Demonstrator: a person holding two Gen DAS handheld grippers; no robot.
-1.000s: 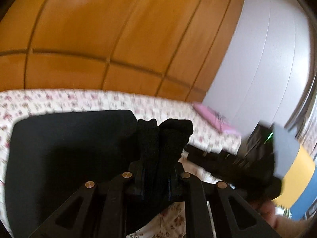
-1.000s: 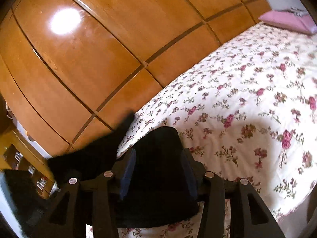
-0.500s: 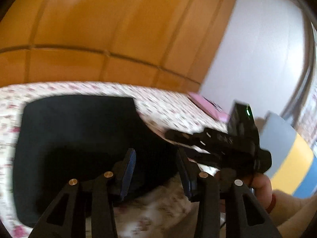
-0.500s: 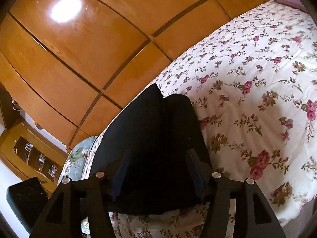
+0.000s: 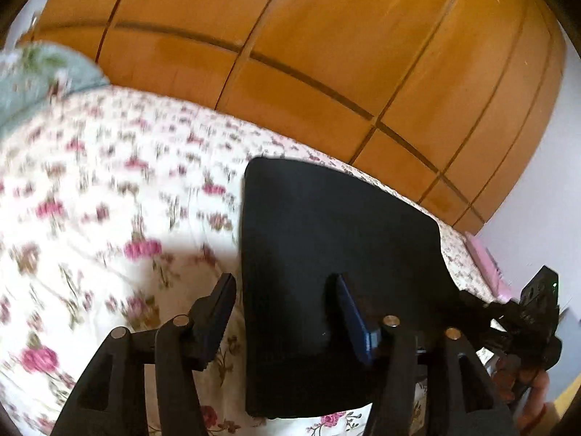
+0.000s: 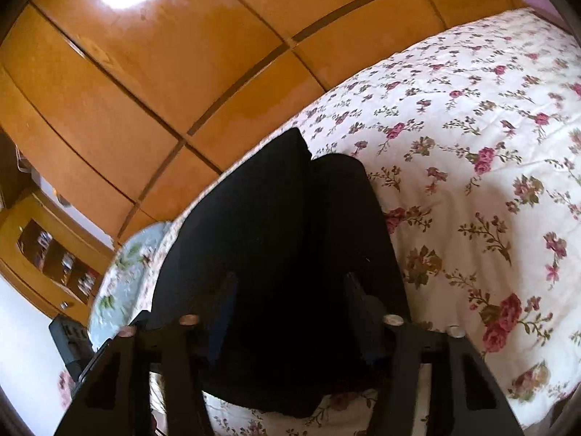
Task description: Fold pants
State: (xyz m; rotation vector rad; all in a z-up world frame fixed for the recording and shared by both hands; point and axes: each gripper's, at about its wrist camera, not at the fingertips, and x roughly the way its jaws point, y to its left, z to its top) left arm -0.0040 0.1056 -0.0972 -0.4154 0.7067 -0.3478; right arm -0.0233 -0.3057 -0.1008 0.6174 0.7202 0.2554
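Note:
The black pants (image 5: 326, 239) lie folded into a flat rectangle on the floral bedspread (image 5: 109, 200). My left gripper (image 5: 285, 301) is open above the folded pants' near left edge and holds nothing. In the right wrist view the pants (image 6: 276, 218) run away from me as a dark folded stack. My right gripper (image 6: 290, 298) is open over their near end, fingers apart, nothing between them. The right gripper also shows in the left wrist view (image 5: 523, 319) at the pants' right corner.
A wooden wardrobe (image 5: 290, 54) stands along the bed's far side. A pale green pillow (image 5: 40, 72) lies at the left end, a pink pillow (image 5: 483, 258) at the right end. A wooden shelf unit (image 6: 54, 254) stands beyond the bed.
My left gripper let go of the bunched black cloth, opened and swung left over the bedspread. My right gripper stayed open and lowered over the pants' end. The pants now lie flat.

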